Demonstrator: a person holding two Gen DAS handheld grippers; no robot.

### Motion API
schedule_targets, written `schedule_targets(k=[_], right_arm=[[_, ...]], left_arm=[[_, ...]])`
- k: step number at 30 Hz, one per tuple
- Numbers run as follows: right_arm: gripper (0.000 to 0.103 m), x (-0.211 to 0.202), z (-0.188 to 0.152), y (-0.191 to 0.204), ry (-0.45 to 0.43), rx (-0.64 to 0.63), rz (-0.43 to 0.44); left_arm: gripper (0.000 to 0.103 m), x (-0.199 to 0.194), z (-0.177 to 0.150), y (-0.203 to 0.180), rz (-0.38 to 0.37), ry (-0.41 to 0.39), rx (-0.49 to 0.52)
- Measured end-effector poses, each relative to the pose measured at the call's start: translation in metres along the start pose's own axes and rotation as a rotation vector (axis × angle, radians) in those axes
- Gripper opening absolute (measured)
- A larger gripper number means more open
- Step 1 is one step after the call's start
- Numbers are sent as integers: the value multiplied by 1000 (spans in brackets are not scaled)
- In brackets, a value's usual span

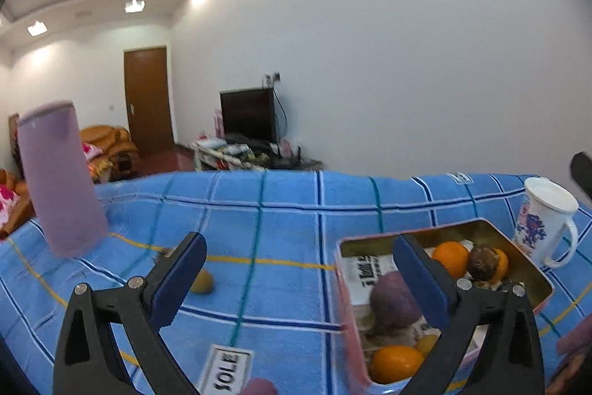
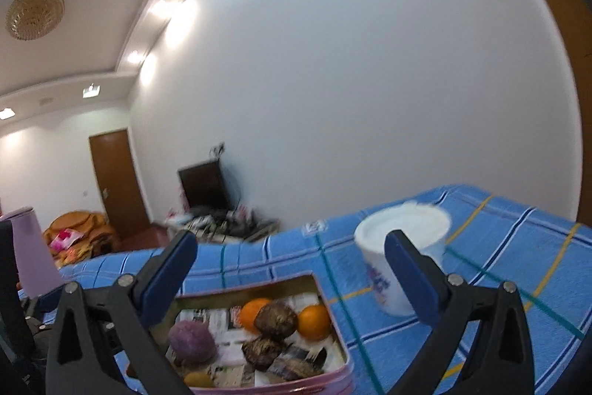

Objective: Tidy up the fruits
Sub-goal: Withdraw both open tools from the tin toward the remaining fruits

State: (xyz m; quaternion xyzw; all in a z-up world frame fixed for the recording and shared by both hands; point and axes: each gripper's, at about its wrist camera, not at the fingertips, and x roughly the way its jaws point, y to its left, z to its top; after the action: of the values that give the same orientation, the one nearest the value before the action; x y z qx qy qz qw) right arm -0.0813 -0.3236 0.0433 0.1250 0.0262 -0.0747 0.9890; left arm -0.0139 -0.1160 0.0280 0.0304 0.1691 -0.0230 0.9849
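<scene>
A: Fruits lie mostly in the pink tin box point(image 1: 347, 287), which stands on the bench under a blue checked cloth point(image 1: 281, 217). In the left wrist view I see an orange point(image 1: 450, 258) at the far side, a brown fruit point(image 1: 485, 260) just beside it, a purple fruit point(image 1: 392, 298) in the middle and another orange point(image 1: 396, 363) at the near corner.

B: Is every fruit inside the box?

A: No. One small yellow fruit point(image 1: 202, 282) lies alone on the cloth, well apart from the box, partly hidden behind a finger of the left tongs point(image 1: 299, 278).

B: How do the tongs stand?

A: The left tongs are spread wide and pinch nothing. Their right finger hangs over the box, their left finger over the cloth. The right tongs point(image 2: 290, 278) are also spread wide and hold nothing. They hang above the far edge of the box.

B: What does the right wrist view show inside the box?

A: A purple fruit, two oranges, two brown fruits and a small yellow-green one at the near edge, all on printed paper.

B: What else stands on the bench?

A: A white mug point(image 1: 545, 224) with blue flowers stands just beside the far right corner of the box. A lilac cup point(image 1: 61, 180) stands at the left, well apart from the box.
</scene>
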Motion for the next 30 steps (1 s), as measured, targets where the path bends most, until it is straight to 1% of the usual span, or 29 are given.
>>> schedule_targets(k=[3,7,9,13,20,25,30], right_arm=[[103,-7,-1,7,-25,-24,-13],[103,-11,-3,20,-35,-92,-28],[103,-15,-3,25,-43,-109,-31],[103,-22,-2,25,-54,-101,-47],[103,-29,-4,25,-53,-103,-81],[103,-38,-5,31,-62,-116,-115],[103,-43,-9,44,-39,-122,-106]], left_arm=[[102,-7,-1,2,7,-29,23],[102,-12,-3,8,1,-19,21],[102,-15,-4,14,12,-15,17],[102,-19,-4,25,45,-23,12],[102,-20,-8,48,52,11,-8],[102,-23,-9,60,57,21,1],[102,-27,-9,75,52,26,16]])
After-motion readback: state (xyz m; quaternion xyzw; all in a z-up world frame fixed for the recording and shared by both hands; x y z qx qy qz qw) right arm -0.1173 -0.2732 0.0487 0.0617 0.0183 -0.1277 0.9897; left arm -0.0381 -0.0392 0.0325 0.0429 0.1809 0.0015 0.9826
